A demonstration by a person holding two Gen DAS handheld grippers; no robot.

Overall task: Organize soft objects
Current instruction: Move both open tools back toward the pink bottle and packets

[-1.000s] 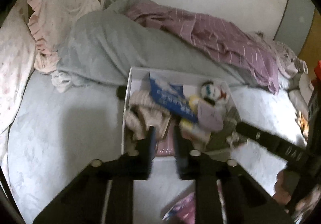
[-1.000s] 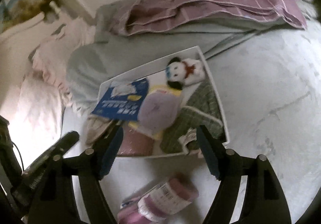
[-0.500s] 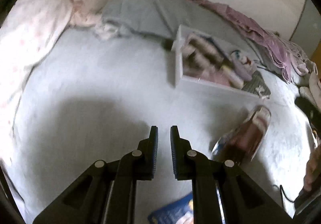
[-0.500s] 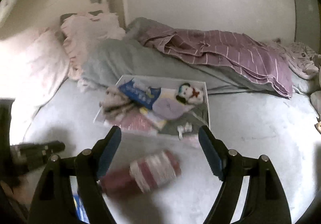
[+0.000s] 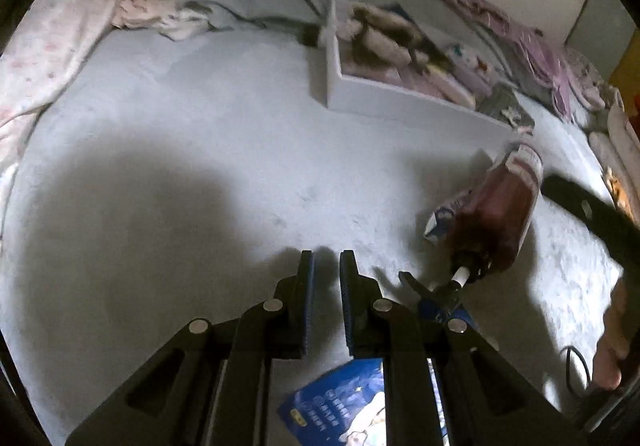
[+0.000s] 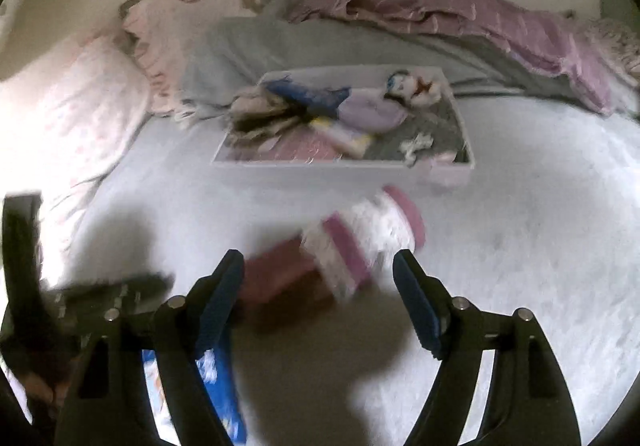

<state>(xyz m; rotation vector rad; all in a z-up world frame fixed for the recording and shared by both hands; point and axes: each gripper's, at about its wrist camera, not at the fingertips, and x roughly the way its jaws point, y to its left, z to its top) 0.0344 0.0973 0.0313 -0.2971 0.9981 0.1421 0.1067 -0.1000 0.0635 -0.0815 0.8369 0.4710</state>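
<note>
Pink roll in clear wrap [image 6: 352, 246] lying just ahead of the right gripper [image 6: 318, 278], between its spread jaws' line and the white tray [image 6: 344, 166] (already full of soft things). Pale bed sheet [image 6: 520, 246], rumpled blankets behind. Right jaws wide, empty; left gripper [image 5: 326, 278] nearly closed, empty.

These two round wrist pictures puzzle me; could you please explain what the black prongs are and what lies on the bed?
A person holds a hand-held gripper in each hand, each with a camera looking along its jaws. The left gripper is nearly shut and empty, above the pale bedsheet. The right gripper is open, its jaws on either side of a pink striped rolled bundle without pressing on it. Behind lies a white box filled with soft things, including a small doll. A blue packet lies near the left gripper.
</note>
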